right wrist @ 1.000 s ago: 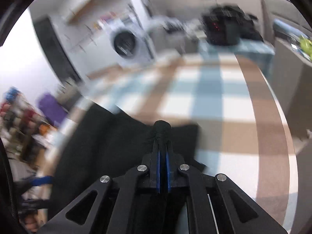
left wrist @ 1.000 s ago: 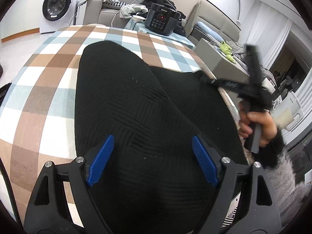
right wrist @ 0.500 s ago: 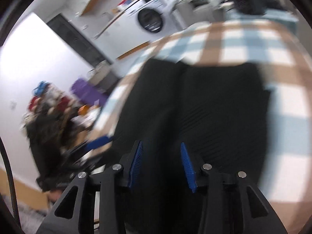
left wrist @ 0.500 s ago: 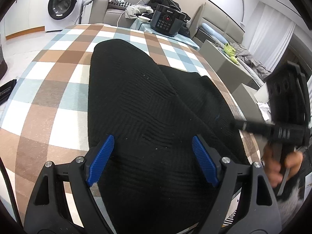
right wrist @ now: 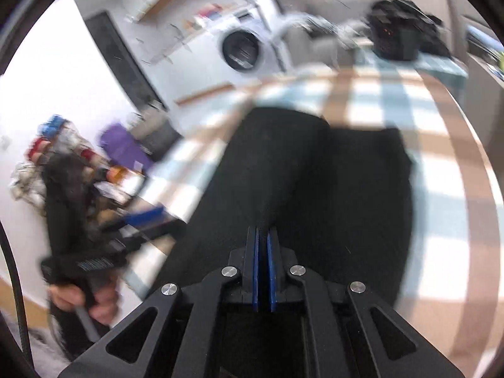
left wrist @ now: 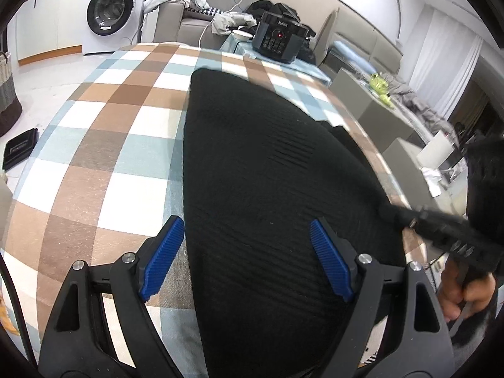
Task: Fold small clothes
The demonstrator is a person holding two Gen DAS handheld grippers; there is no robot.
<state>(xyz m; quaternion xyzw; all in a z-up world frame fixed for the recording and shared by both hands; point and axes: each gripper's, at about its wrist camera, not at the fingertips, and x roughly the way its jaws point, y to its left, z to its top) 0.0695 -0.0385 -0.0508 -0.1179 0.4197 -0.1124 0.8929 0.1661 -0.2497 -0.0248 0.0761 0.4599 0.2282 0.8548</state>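
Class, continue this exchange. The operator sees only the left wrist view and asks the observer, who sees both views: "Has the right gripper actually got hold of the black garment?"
Observer: Yes. In the right wrist view the right gripper has its pads shut on a fold of the garment.
Operator: Does the cloth lie flat ahead of it?
Observer: No. A raised ridge runs from the pads toward the garment's far edge.
Operator: Anything off the table that my view misses?
Observer: A purple thing beyond the table edge, too blurred to identify.
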